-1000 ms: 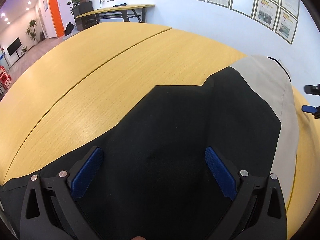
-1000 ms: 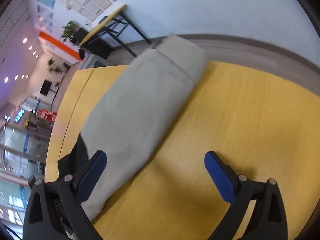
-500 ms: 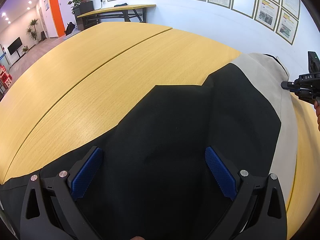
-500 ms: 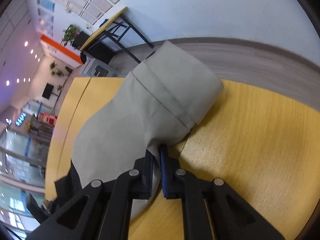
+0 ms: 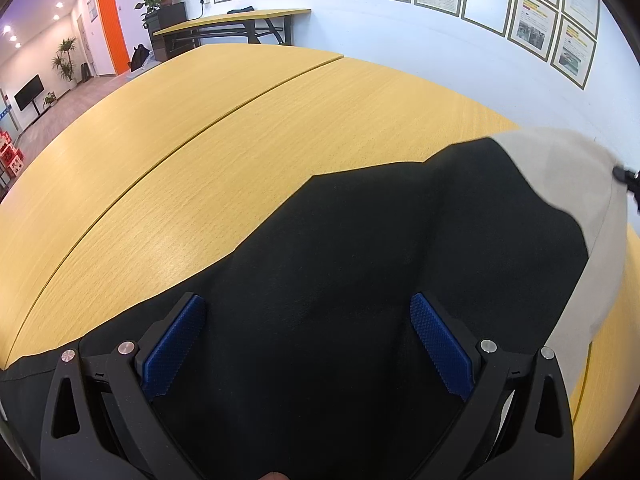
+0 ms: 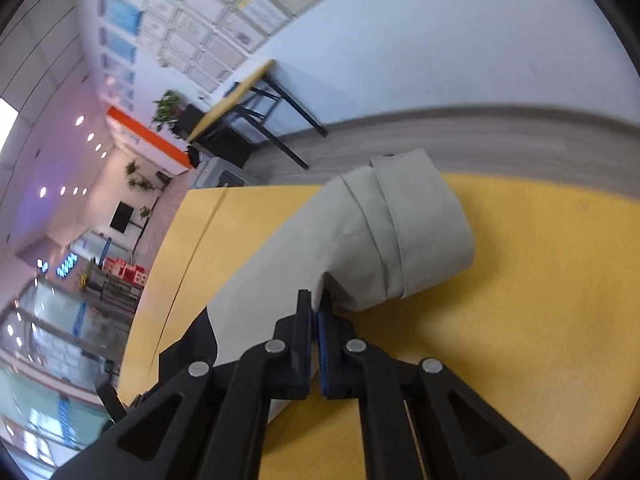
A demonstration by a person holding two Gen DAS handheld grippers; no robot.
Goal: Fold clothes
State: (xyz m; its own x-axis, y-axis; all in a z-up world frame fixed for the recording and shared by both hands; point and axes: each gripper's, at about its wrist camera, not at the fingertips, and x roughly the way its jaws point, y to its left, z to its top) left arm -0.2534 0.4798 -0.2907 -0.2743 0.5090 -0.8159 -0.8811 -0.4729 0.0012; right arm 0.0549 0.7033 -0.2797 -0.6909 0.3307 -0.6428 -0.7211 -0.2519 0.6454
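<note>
Garment (image 5: pixel 392 264), black with a beige sleeve (image 6: pixel 396 236), lies on the yellow table (image 5: pixel 248 152). The right gripper (image 6: pixel 315 312), wide open beside the sleeve a second ago, is now clamped on the sleeve's edge, which has lifted off the table. The left gripper (image 5: pixel 308 344) stays spread wide over the black cloth, gripping nothing.

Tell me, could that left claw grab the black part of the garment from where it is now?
Probably yes: the left claw hangs open right over the black cloth, with nothing between them.
</note>
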